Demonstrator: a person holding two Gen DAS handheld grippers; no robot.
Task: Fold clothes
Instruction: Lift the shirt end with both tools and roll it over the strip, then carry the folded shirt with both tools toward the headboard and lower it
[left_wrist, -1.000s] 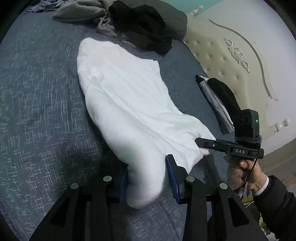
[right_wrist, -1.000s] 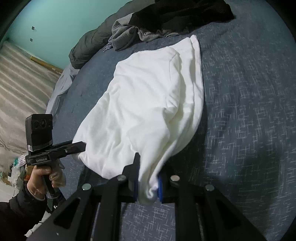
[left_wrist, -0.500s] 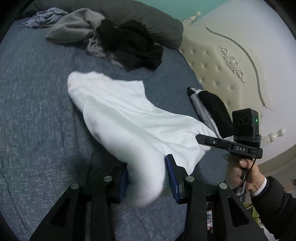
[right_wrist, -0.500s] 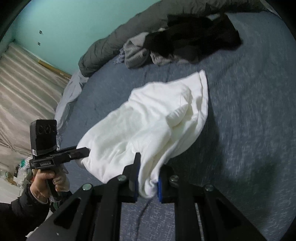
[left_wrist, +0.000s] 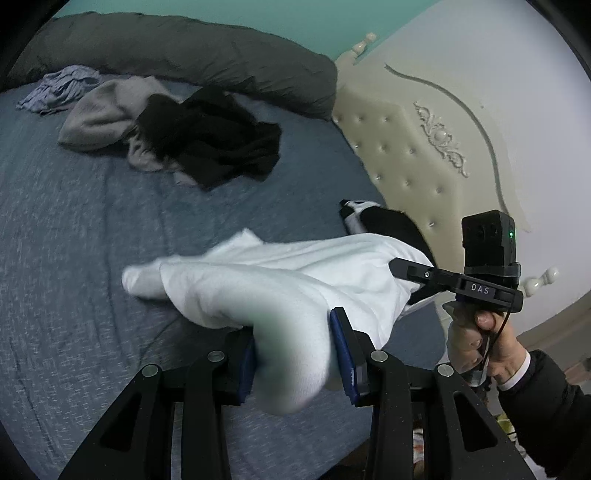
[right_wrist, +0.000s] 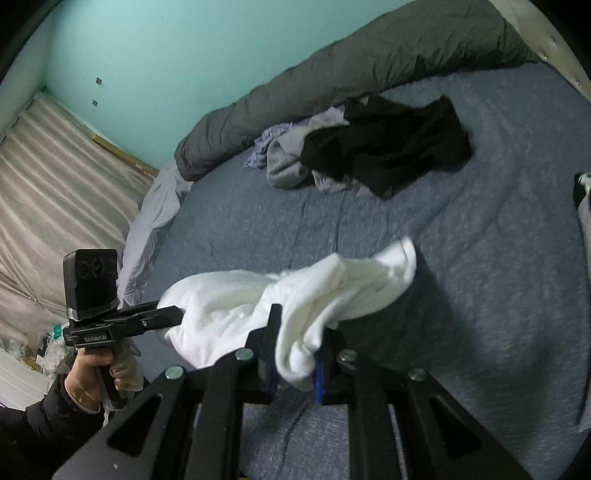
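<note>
A white garment (left_wrist: 295, 273) hangs bunched between both grippers above the blue bed (left_wrist: 92, 229). My left gripper (left_wrist: 293, 354) is shut on one thick end of it. My right gripper (right_wrist: 295, 358) is shut on the other end, and it also shows in the left wrist view as a black tool (left_wrist: 406, 267) biting the cloth. The white garment (right_wrist: 295, 295) sags in the middle, and its far tip still trails near the bedspread (right_wrist: 480, 295). The left gripper (right_wrist: 173, 315) shows in the right wrist view, held by a hand (right_wrist: 92, 373).
A heap of black and grey clothes (left_wrist: 192, 140) lies farther up the bed in front of a rolled grey duvet (left_wrist: 192, 55). A folded black and white stack (left_wrist: 384, 221) sits by the cream tufted headboard (left_wrist: 413, 147). A striped mattress (right_wrist: 55, 184) lies beyond the bed's left edge.
Both grippers have lifted and drawn back with the white garment; it has gone from lying spread on the bed to hanging bunched, almost wholly off the bedspread.
</note>
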